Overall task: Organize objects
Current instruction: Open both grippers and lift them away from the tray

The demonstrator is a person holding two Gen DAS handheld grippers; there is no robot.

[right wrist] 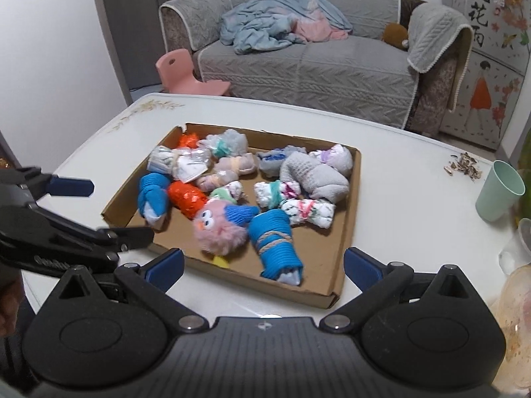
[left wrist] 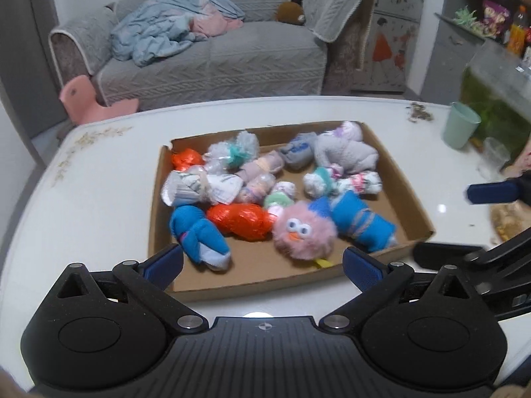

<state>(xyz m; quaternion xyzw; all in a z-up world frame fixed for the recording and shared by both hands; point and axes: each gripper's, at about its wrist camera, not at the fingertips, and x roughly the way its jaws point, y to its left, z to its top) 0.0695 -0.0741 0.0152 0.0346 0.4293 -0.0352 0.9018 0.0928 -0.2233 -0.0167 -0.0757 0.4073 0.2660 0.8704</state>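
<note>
A shallow cardboard tray (left wrist: 159,179) (right wrist: 351,205) lies on the white table and holds several rolled sock bundles. Among them are a pink fuzzy toy with eyes (left wrist: 303,232) (right wrist: 220,229), a blue roll tied with string (left wrist: 361,229) (right wrist: 277,243), an orange bundle (left wrist: 242,220) (right wrist: 186,199) and a grey fluffy bundle (left wrist: 345,154) (right wrist: 313,175). My left gripper (left wrist: 262,267) is open and empty just before the tray's near edge. My right gripper (right wrist: 264,267) is open and empty at the tray's near corner. Each gripper shows in the other's view, the right (left wrist: 464,222) and the left (right wrist: 99,209).
A mint green cup (left wrist: 459,124) (right wrist: 499,190) stands on the table's right side beside a scatter of seed shells (right wrist: 464,165) and a glass tank (left wrist: 497,99). A grey sofa (left wrist: 212,53) with a blue blanket and a pink child's chair (right wrist: 186,73) stand beyond the table.
</note>
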